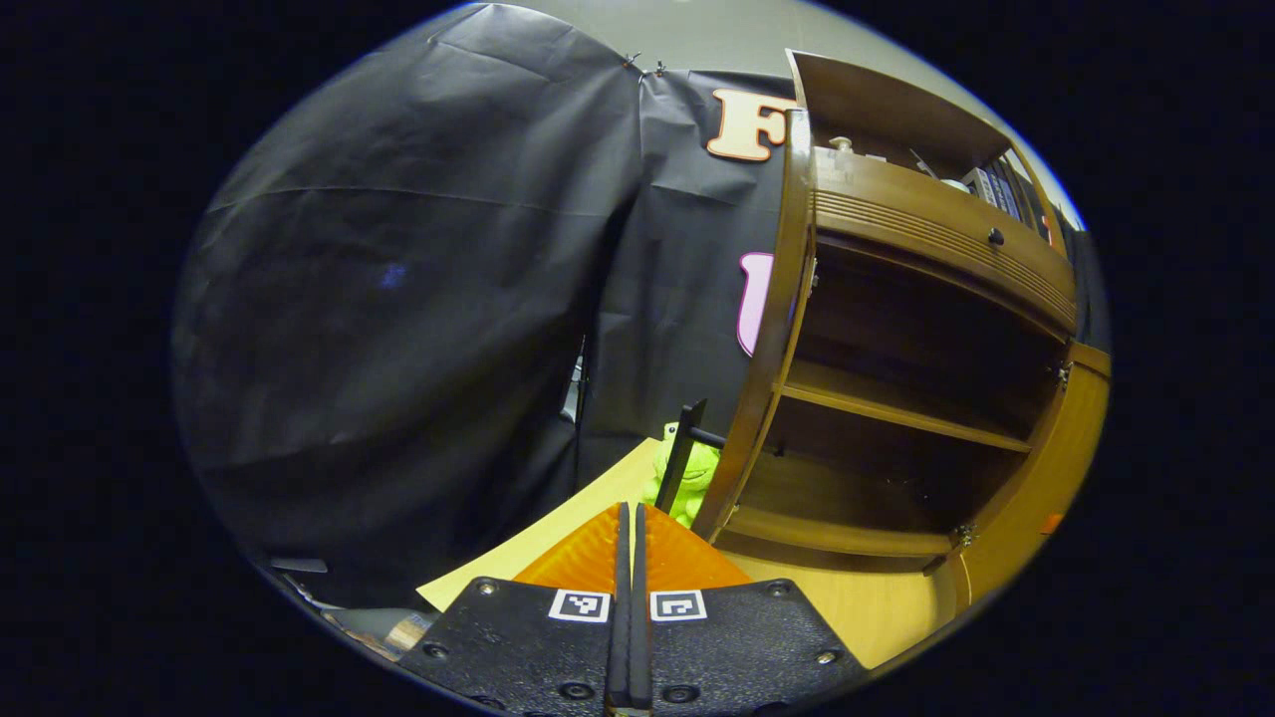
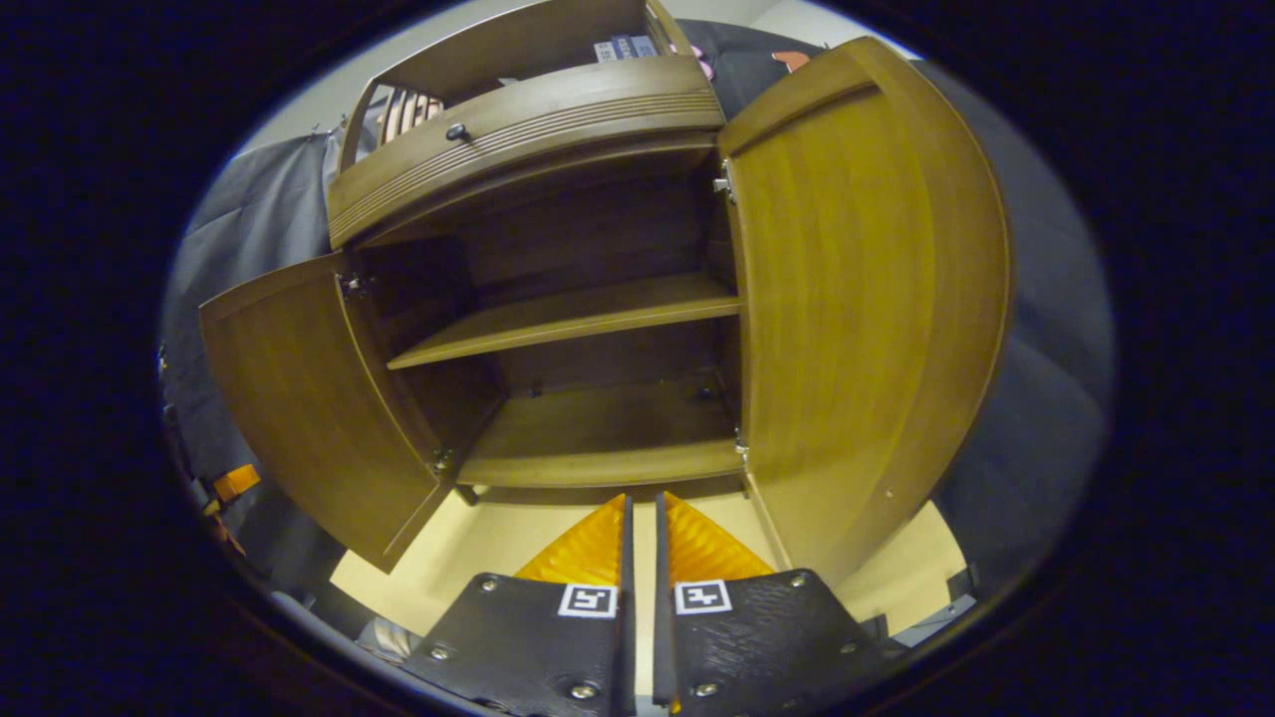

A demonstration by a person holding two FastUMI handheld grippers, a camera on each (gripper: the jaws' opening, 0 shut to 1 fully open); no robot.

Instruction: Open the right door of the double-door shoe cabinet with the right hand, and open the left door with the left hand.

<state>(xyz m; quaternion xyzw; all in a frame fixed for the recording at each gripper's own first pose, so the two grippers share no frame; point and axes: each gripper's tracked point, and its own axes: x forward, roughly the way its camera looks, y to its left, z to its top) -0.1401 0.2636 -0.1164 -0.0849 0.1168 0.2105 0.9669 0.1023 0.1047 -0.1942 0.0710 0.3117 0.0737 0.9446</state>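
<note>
The brown wooden shoe cabinet point(image 2: 588, 110) stands in front of me with both doors swung wide. In the right gripper view the left door point(image 2: 309, 398) hangs out to the left and the right door point(image 2: 857, 299) to the right. The inner shelf point(image 2: 568, 319) and bottom board point(image 2: 598, 438) are bare. My right gripper point(image 2: 642, 501) is shut on nothing, a little back from the cabinet's foot and apart from both doors. In the left gripper view the left door point(image 1: 787, 329) is seen edge-on. My left gripper point(image 1: 632, 510) is shut and empty, just left of that door.
A drawer with a dark knob point(image 2: 456, 131) runs above the doors, and books point(image 1: 996, 189) stand on the top shelf. The cabinet rests on a pale yellow board point(image 2: 498, 548). A green object point(image 1: 687, 478) and a black bar point(image 1: 682, 453) sit behind the left door.
</note>
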